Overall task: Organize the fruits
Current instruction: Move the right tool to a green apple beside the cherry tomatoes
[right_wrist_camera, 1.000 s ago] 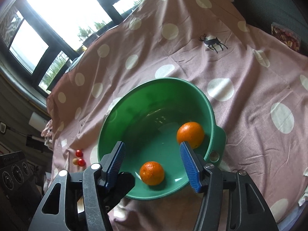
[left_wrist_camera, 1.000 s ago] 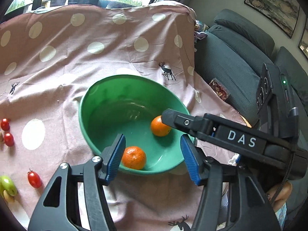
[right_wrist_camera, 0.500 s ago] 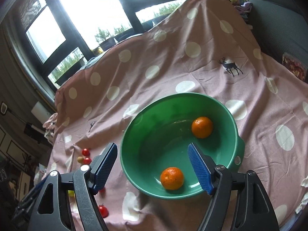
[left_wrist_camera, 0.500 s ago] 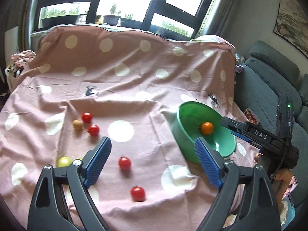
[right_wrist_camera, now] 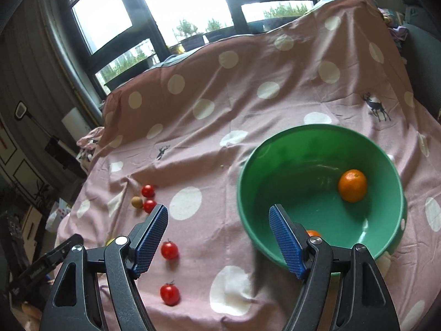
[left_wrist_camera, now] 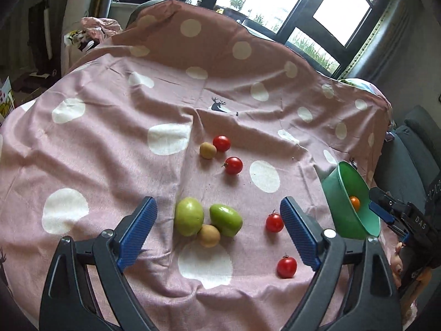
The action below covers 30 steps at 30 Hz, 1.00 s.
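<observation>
A green bowl (right_wrist_camera: 386,154) sits on the pink spotted cloth (right_wrist_camera: 209,143) and holds an orange (right_wrist_camera: 352,185); a second orange (right_wrist_camera: 312,233) peeks from behind my right finger. In the left wrist view the bowl (left_wrist_camera: 341,190) is at the right edge. Two green tomatoes (left_wrist_camera: 189,216) (left_wrist_camera: 226,219) and a small brown fruit (left_wrist_camera: 209,235) lie between my left fingers. Red tomatoes (left_wrist_camera: 233,165) (left_wrist_camera: 274,223) (left_wrist_camera: 286,267) lie scattered around. My left gripper (left_wrist_camera: 217,234) is open and empty above the green tomatoes. My right gripper (right_wrist_camera: 217,240) is open and empty beside the bowl's left rim.
Another brown fruit (left_wrist_camera: 207,150) and a red tomato (left_wrist_camera: 221,143) lie farther back. A grey sofa (left_wrist_camera: 408,149) stands to the right of the table. Windows run behind the table's raised far end. Clutter lies on the floor at the left.
Both grippers have pulled back from the bowl and swung left. The left one now faces the loose fruit on the cloth. The right one now sits left of the bowl. Both stay open.
</observation>
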Available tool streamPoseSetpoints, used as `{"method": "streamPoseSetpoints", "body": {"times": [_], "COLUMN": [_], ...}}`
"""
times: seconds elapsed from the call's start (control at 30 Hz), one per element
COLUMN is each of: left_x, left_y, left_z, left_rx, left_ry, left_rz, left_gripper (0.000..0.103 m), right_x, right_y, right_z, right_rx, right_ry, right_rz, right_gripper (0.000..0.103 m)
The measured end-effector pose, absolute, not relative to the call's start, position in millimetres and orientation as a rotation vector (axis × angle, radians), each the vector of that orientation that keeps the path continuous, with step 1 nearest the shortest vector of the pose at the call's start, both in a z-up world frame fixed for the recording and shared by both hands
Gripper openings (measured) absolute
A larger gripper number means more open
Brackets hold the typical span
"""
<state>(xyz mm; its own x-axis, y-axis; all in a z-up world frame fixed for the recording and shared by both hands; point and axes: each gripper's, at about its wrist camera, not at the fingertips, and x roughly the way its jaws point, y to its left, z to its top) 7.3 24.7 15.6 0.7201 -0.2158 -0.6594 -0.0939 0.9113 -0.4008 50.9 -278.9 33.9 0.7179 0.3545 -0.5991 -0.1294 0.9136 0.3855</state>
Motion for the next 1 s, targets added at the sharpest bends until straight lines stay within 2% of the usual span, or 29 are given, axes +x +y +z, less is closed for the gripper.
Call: {"method": "streamPoseSetpoints", "body": {"times": [0.1, 0.2, 0.3, 0.33, 0.37, 0.53, 1.0], "left_x": [6, 5, 8, 10, 12, 12, 14], "left_y": [28, 39, 49, 52, 54, 63, 53], "left_z": [16, 14, 6, 3, 1, -1, -1], "left_rx": [-0.397, -0.405, -0.411, -0.405, -0.407, -0.433, -0.443], "left_ry": [0.757, 0.747, 0.770, 0.785, 0.800, 0.803, 0.816], "left_rz": [-0.040, -0.001, 0.055, 0.073, 0.087, 0.088, 0.031], "left_gripper": [0.088, 0.074, 0.053, 0.040, 0.035, 0.034, 0.034], "right_x": [51, 52, 61, 65, 69, 90, 102], "right_y": [-262, -239, -210, -199, -187, -135, -94], "right_z": [32, 27, 16, 11, 7, -18, -46], "right_rx": [0.344, 0.360, 0.381, 0.383, 0.374, 0.305, 0.160], "right_ry": [0.742, 0.771, 0.842, 0.867, 0.892, 1.021, 1.151], "right_rz": [0.345, 0.442, 0.536, 0.560, 0.578, 0.617, 0.585], "right_gripper": [0.076, 0.076, 0.076, 0.073, 0.064, 0.050, 0.045]}}
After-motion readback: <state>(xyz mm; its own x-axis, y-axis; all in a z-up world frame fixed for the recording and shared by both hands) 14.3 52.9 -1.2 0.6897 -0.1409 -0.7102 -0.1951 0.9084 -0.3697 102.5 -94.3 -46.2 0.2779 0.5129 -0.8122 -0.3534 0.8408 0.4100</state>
